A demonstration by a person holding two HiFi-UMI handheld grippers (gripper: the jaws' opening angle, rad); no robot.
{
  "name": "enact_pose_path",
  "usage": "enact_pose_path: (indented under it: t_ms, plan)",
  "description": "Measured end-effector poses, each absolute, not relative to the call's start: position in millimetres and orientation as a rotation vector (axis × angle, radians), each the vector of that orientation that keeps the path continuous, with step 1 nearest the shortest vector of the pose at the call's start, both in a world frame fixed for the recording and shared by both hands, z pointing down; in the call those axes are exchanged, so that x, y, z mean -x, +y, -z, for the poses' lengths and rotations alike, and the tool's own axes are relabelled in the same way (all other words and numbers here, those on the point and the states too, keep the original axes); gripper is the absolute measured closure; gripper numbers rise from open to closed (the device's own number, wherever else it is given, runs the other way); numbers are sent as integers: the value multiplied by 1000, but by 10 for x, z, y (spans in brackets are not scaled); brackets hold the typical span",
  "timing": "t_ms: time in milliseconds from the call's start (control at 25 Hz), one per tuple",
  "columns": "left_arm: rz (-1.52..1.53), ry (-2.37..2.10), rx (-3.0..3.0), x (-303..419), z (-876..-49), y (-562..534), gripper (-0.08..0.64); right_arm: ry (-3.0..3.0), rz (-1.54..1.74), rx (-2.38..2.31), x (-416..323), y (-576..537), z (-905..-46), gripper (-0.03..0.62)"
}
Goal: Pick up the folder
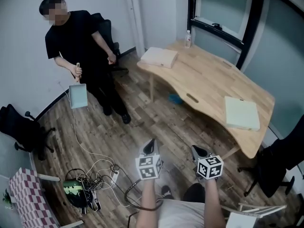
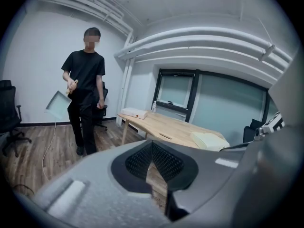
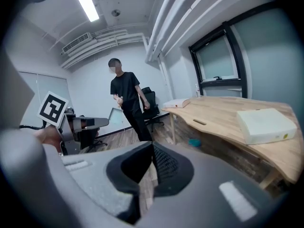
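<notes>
Folder (image 1: 78, 96): best guess it's the pale blue flat sheet hanging from the person's (image 1: 80, 42) hand (image 1: 76, 71). It's at the far left of the room, over the floor (image 1: 142, 118), well apart from both grippers. Not 100% sure it's a folder, but nothing else here looks like one.

Handling (judgement): thin, light, semi-stiff. It hangs tilted from one top corner. Prob slick plastic, so it'll flex and could slip if pinched at a corner. Better to grab a free edge mid-side, away from the hand. Jaws have to open first.

Left gripper (image 1: 151, 146): jaws together, nothing btwn them. Right gripper (image 1: 199, 152): same, closed and empty. They sit side by side, pointing fwd over the floor.

Containers:
- Bottle (image 1: 188, 38): upright at the far end of the table (image 1: 204, 80). Can't tell what's in it.
- Far box (image 1: 159, 57): pale, flat, on the table near the bottle.
- Near box (image 1: 242, 113): pale, flat, at the table's near end.
- Both boxes look closed, so contents aren't visible.
</notes>
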State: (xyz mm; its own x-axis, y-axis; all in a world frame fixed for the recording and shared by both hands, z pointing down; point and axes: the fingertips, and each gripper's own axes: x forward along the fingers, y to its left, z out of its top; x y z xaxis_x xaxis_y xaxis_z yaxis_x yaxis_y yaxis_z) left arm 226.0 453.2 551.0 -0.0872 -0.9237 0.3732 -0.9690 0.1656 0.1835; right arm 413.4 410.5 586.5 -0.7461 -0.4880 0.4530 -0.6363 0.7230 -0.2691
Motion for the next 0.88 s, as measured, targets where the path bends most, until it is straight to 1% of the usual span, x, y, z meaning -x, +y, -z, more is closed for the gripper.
enact_pose_path:
  t_ms: [360,760,880]
  plan:
    - [-182,-2008,-1766,-1839,-5713,4243,551,-2552,-584,-874,-3804,3461,-5970,591]
    - [-195,-2040,-1757,-1066,-5577,3247,551,-2680,-539,-715,-2698,2362,-5732,591]
    - [-257,-2022,-1763,-918,-5508,2902,551,-2735,-586,-726,-2453,1877,-5595,591]
